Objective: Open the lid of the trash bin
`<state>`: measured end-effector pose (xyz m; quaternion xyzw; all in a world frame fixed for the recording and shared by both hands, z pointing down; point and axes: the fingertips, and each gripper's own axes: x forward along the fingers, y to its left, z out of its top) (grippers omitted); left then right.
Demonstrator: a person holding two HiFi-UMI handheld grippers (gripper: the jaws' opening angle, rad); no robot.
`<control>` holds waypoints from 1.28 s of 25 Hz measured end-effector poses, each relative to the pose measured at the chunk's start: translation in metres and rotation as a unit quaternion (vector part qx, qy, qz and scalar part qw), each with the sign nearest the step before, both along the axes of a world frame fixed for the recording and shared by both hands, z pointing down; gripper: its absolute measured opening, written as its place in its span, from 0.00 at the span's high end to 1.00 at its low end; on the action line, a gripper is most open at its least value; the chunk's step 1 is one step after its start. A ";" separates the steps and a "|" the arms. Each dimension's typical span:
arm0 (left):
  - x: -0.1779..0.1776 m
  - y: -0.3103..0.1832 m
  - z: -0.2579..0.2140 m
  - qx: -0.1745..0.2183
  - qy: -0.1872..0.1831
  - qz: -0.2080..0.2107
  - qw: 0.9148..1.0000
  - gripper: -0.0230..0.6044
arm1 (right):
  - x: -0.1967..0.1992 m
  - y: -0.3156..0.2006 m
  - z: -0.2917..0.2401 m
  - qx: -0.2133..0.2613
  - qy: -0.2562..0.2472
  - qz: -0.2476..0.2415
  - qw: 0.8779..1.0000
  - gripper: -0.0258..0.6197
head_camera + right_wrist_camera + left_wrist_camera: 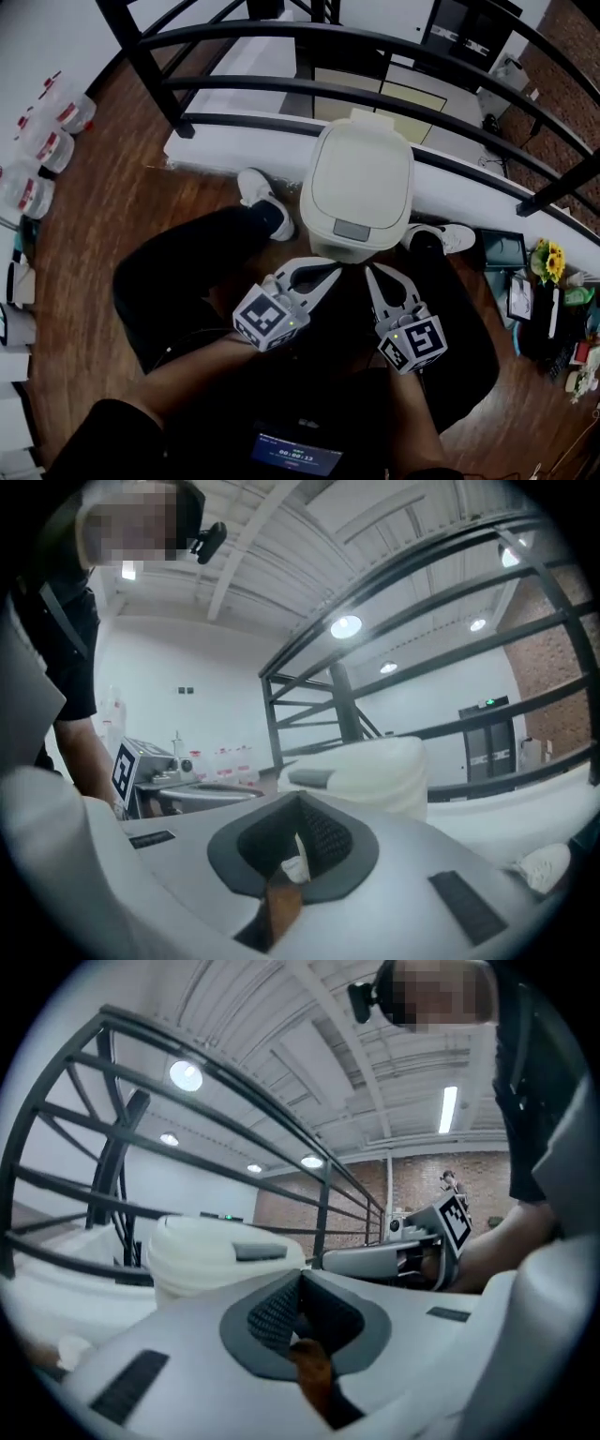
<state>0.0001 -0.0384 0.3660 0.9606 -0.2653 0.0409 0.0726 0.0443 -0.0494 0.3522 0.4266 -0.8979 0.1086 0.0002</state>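
Observation:
A white trash bin (361, 183) stands on the wooden floor with its lid down; a grey press tab (352, 230) sits at the lid's near edge. My left gripper (328, 269) hovers just short of the bin's near side, shut with nothing in it. My right gripper (372, 272) is beside it, also shut and empty. In the left gripper view the bin (211, 1255) lies ahead beyond my shut left gripper (300, 1283), with the right gripper (412, 1246) off to the side. The right gripper view shows the bin (366, 766) past my shut right gripper (300, 803).
A black metal railing (375, 42) curves behind the bin above a white ledge (234, 136). The person's white shoes (261, 195) (441, 236) flank the bin. Plastic jugs (42, 141) line the left wall. Small items and yellow flowers (548, 258) sit at the right.

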 end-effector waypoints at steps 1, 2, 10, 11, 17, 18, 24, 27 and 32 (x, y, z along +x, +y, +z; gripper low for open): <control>-0.003 0.002 -0.016 0.024 0.001 -0.001 1.000 0.91 | -0.003 0.003 -0.013 0.016 0.003 -0.005 1.000 0.94; -0.007 0.003 -0.030 0.042 0.002 -0.004 0.999 0.91 | -0.005 0.007 -0.023 0.031 0.009 -0.010 0.999 0.94; -0.023 0.006 -0.071 0.065 0.043 -0.004 0.997 0.91 | -0.024 0.025 -0.069 0.099 0.031 -0.034 0.994 0.94; -0.024 0.006 -0.070 0.063 0.043 -0.004 0.997 0.91 | -0.023 0.025 -0.068 0.099 0.038 -0.031 0.994 0.94; -0.024 0.004 -0.061 0.054 0.036 -0.002 0.998 0.91 | -0.029 0.023 -0.063 0.092 0.036 -0.038 0.994 0.94; -0.024 0.004 -0.062 0.057 0.036 -0.001 0.998 0.91 | -0.030 0.023 -0.063 0.092 0.034 -0.039 0.994 0.94; -0.021 0.005 -0.062 0.058 0.035 0.003 0.998 0.91 | -0.035 0.021 -0.063 0.090 0.028 -0.043 0.995 0.94; -0.021 0.004 -0.061 0.064 0.032 0.000 0.997 0.91 | -0.034 0.020 -0.057 0.086 0.035 -0.043 0.995 0.94; -0.022 0.004 -0.064 0.074 0.031 0.000 0.997 0.91 | -0.036 0.017 -0.059 0.087 0.033 -0.042 0.995 0.94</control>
